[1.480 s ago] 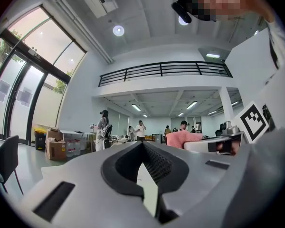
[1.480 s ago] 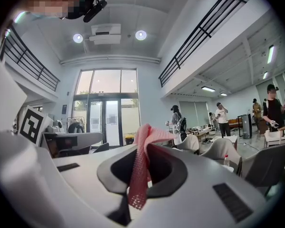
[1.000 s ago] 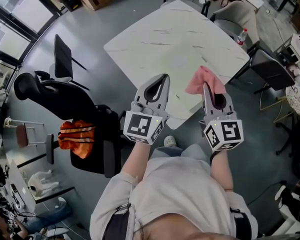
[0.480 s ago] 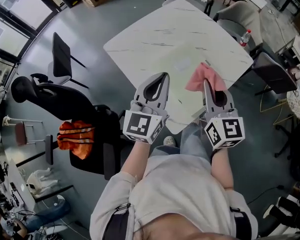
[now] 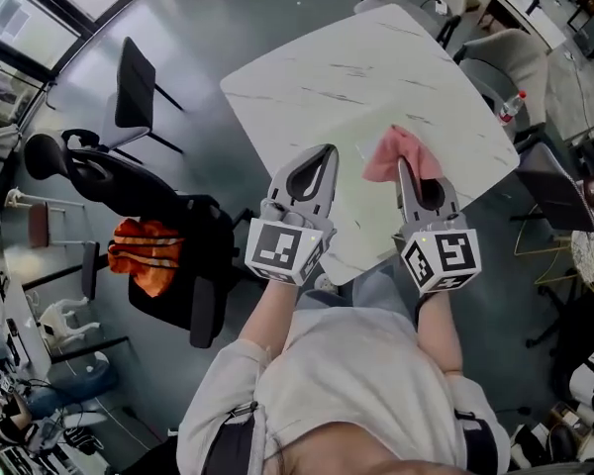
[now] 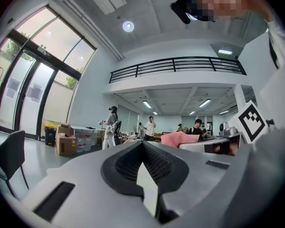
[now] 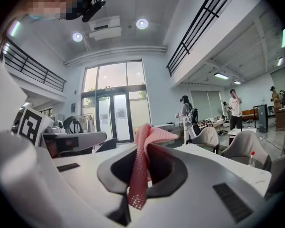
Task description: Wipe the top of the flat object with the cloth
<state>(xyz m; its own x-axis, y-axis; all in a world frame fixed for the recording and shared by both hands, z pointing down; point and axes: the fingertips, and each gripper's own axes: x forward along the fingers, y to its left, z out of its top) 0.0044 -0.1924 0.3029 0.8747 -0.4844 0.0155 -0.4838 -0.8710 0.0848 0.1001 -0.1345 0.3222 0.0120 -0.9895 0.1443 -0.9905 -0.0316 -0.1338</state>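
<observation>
Above the near corner of the white marble table (image 5: 307,77), both grippers are held out side by side in front of the person, pointing toward the tabletop. The right gripper (image 5: 406,166) has its jaws closed on a pink cloth (image 5: 396,151). A strip of the cloth is pinched between them and the rest bunches out past the tips, so there is loose fabric to drag over the surface. The left gripper (image 5: 326,152) is closed too, with nothing between its jaws apart from a thin pale sliver of gap. It seems to be simply kept out of the way, parked nearer the table's left edge.

No separate flat thing can be made out on the table, so the marble top itself is probably what is to be wiped. The wipe does not look begun. In the right gripper view the cloth (image 7: 145,146) stands up against the room, not flattened on anything, though no view settles whether any part of it touches the table. Both gripper cameras look level across the hall, so the tabletop under the tips goes unseen. Left of the table, a black office chair (image 5: 109,181) carries an orange bundle (image 5: 144,265) too small to identify.
</observation>
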